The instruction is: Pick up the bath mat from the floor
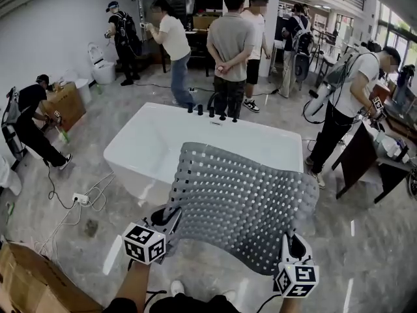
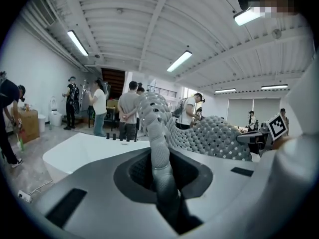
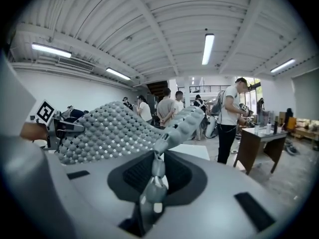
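The grey bath mat [image 1: 244, 201], covered in small bumps and holes, hangs spread out in the air over the near rim of the white bathtub [image 1: 150, 145]. My left gripper [image 1: 171, 222] is shut on its near left corner, and my right gripper [image 1: 294, 245] is shut on its near right corner. In the left gripper view the mat's edge [image 2: 158, 148] runs up out of the shut jaws and arches away to the right. The right gripper view shows the mat's edge [image 3: 158, 171] pinched between the jaws, with the mat [image 3: 109, 128] fanning out to the left.
The tub stands on a marble floor with black taps [image 1: 212, 113] at its far rim. Several people stand behind it and at a dark table [image 1: 381, 152] on the right. A cardboard box [image 1: 32, 282] lies at the near left, with cables and a power strip [image 1: 79, 199] beside it.
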A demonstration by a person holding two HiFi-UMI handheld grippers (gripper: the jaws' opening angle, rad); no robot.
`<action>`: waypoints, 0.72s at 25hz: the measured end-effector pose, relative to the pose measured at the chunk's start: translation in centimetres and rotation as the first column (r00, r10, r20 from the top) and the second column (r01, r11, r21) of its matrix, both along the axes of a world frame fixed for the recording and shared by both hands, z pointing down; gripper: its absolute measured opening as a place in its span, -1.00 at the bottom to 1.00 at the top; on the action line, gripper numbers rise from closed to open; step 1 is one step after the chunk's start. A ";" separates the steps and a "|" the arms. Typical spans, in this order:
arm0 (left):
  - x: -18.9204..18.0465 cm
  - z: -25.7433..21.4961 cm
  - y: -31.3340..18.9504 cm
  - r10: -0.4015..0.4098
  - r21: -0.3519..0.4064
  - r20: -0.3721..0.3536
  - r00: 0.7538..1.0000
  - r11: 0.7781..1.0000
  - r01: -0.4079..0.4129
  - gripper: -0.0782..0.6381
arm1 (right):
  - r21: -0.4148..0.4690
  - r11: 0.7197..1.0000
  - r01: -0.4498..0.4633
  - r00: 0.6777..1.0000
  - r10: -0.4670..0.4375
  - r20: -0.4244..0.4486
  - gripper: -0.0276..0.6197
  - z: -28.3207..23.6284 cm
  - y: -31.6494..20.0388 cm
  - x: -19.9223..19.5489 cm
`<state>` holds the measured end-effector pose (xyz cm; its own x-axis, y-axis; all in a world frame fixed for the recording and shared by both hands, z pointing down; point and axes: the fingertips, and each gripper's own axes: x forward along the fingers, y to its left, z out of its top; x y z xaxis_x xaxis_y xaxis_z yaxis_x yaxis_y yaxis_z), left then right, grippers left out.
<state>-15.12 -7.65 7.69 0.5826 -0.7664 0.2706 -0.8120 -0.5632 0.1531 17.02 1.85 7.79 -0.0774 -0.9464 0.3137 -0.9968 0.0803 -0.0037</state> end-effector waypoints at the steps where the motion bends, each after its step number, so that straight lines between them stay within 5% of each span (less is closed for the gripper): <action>1: -0.2 -0.3 -0.1 0.003 0.009 -0.006 1.000 1.000 -0.003 -0.61 | 0.008 1.000 -0.006 1.000 0.006 -0.002 -0.70 -0.3 0.0 -0.1; 18: -1.8 -2.9 -0.9 0.015 0.075 -0.021 1.000 0.997 -0.013 -0.61 | 0.073 0.997 -0.029 0.999 0.031 -0.034 -0.70 -3.4 -0.9 -2.0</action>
